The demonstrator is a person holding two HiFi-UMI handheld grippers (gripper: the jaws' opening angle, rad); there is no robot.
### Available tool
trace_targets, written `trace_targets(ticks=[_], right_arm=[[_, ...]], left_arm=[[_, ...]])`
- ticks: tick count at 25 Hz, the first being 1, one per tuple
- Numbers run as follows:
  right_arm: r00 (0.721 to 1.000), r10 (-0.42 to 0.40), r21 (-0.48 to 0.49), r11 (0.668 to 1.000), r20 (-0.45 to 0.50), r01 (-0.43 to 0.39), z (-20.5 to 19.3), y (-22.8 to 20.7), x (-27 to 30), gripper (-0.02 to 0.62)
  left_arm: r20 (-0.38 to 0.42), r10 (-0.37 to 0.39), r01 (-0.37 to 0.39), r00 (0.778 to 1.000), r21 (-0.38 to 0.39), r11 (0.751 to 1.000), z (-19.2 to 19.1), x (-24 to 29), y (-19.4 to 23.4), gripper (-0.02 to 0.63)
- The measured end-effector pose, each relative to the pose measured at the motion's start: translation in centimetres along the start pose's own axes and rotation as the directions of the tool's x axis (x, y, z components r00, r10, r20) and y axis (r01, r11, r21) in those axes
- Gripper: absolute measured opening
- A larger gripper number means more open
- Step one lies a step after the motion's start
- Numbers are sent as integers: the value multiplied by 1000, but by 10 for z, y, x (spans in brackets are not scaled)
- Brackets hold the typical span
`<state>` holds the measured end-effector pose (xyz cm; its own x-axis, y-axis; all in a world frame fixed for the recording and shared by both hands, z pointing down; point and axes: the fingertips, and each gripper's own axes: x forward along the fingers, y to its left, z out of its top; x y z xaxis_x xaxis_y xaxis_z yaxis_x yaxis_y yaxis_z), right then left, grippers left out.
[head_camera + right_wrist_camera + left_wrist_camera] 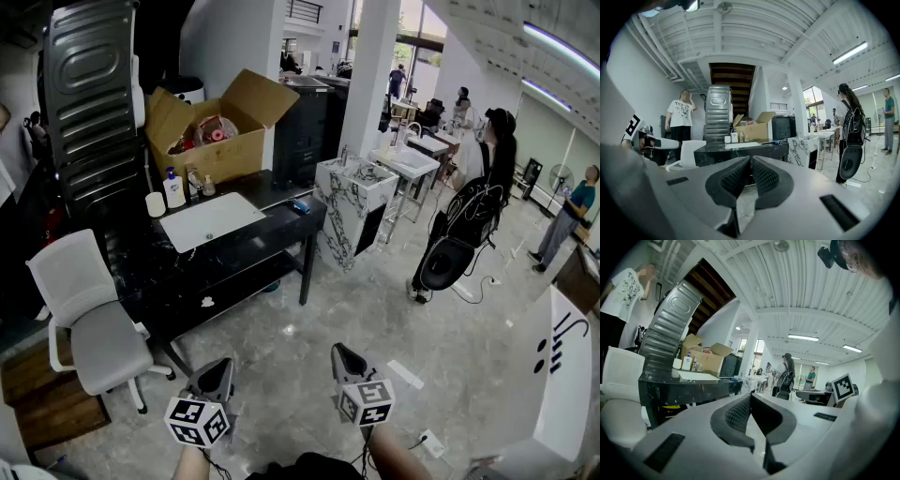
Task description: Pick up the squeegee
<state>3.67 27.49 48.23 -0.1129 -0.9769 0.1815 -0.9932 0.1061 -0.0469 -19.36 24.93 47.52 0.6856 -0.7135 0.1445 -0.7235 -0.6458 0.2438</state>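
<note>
Squeegee, the small blue thing (pixel 298 207) I think, lies far from me at the right end of the black table (pixel 253 246), to the right of the white board (pixel 211 218). Close to me, my left gripper (pixel 221 367) and my right gripper (pixel 343 354) hang side by side over the grey floor (pixel 309 337). Both have their fingers pressed together with nothing in them. A bit further off, a white chair (pixel 89 319) stands left of the table. At the back of the table sits an open cardboard box (pixel 220 150).

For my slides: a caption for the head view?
Shut and empty, the left gripper and right gripper face a black table.
</note>
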Motion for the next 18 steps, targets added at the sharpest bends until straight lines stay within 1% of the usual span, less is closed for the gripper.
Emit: trace_targets(ticks=[7, 12, 18], right_arm=[[1000, -9, 14, 1000, -4, 9, -7, -3, 0, 51], [1000, -5, 6, 1000, -2, 5, -1, 1, -2, 51], [1000, -14, 10, 1000, -21, 14, -11, 8, -2, 52]], left_arm=[[3, 2, -2, 1000, 4, 1000, -1, 1, 2, 20], [3, 7, -7, 1000, 12, 1000, 4, -5, 1, 20], [-17, -1, 0, 1000, -25, 1000, -10, -6, 7, 20]])
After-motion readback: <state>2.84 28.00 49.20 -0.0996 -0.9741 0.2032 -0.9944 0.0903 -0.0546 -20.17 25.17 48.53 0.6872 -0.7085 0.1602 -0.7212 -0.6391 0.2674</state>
